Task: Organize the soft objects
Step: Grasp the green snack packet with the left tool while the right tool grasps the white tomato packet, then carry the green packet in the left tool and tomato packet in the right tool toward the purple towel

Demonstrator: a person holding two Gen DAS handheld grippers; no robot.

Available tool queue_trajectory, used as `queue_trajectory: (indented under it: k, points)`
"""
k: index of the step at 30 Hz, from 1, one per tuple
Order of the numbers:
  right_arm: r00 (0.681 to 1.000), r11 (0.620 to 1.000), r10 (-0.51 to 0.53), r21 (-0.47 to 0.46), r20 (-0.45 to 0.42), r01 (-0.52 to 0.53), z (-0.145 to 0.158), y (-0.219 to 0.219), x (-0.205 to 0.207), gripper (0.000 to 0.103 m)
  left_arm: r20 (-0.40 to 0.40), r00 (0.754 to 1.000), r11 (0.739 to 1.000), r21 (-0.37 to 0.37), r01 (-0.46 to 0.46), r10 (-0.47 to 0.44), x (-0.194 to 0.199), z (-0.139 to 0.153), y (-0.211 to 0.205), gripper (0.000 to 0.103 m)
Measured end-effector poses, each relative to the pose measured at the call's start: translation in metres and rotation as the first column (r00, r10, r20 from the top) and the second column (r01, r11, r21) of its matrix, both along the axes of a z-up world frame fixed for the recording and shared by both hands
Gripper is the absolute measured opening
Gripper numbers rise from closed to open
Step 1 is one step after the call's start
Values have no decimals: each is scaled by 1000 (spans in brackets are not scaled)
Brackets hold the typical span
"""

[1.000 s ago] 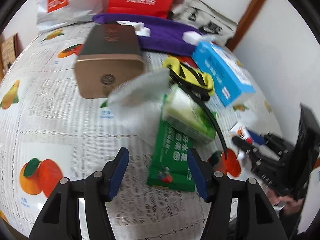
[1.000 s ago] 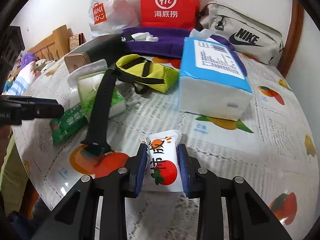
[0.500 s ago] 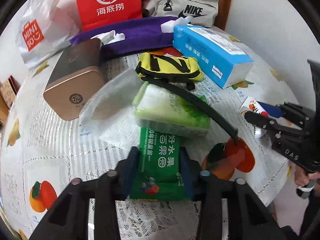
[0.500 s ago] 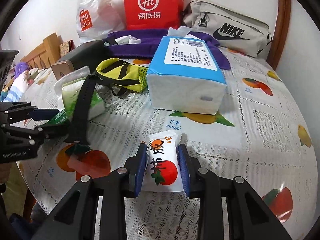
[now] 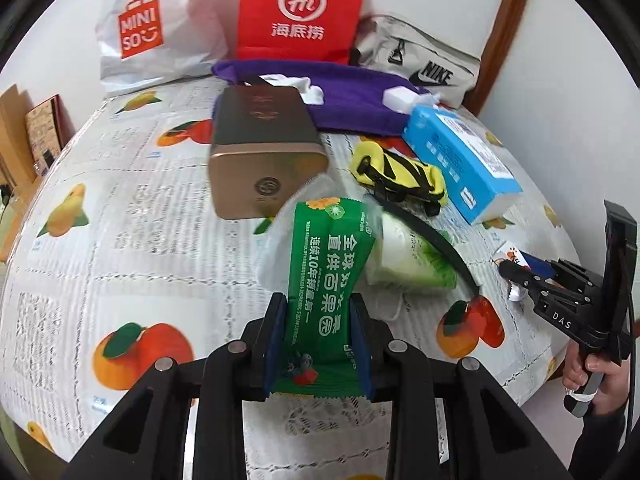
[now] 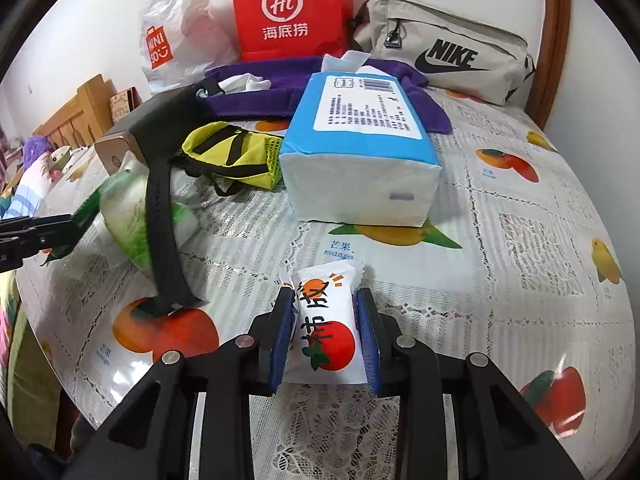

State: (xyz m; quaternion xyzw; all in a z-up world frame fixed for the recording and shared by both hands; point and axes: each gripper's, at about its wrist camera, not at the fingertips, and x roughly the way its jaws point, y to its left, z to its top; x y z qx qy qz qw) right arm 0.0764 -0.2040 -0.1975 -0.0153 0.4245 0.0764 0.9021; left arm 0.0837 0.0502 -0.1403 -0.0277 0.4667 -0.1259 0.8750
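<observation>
My left gripper (image 5: 318, 312) is shut on a green snack packet (image 5: 326, 280) and holds it lifted and tilted above the table. My right gripper (image 6: 325, 312) is shut on a small white packet with a red-orange fruit print (image 6: 328, 328), just above the tablecloth. In the left wrist view the right gripper (image 5: 520, 276) shows at the right edge with that white packet (image 5: 510, 258). A green-white tissue pack (image 5: 408, 264) lies in front of the left gripper under a black strap (image 5: 432, 236).
A gold box (image 5: 264, 156), a yellow pouch (image 5: 400, 172), a blue tissue pack (image 6: 360, 152), a purple cloth (image 5: 352, 100), a grey Nike bag (image 6: 444, 52), a red bag (image 5: 300, 8) and a white Miniso bag (image 5: 152, 28) crowd the fruit-print tablecloth (image 6: 520, 240).
My left gripper closed on the green packet and lifted it off the table, tipping it upward. My right gripper kept its hold on the white packet and shifted slightly.
</observation>
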Motion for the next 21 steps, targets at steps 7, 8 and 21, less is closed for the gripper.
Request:
queue_trajectory:
  k: [7, 8, 21]
  points:
    - [1000, 1000, -13, 19, 18, 13, 15, -3, -2, 31, 33, 999, 999, -34, -22, 23, -3, 16, 9, 29]
    - [1000, 1000, -13, 22, 23, 12, 18, -4, -2, 31, 40, 999, 999, -35, -24, 25, -3, 19, 10, 30]
    - [997, 1000, -10, 23, 79, 8, 59, -3, 1, 31, 90, 993, 994, -75, -74, 80, 8, 51, 17, 30]
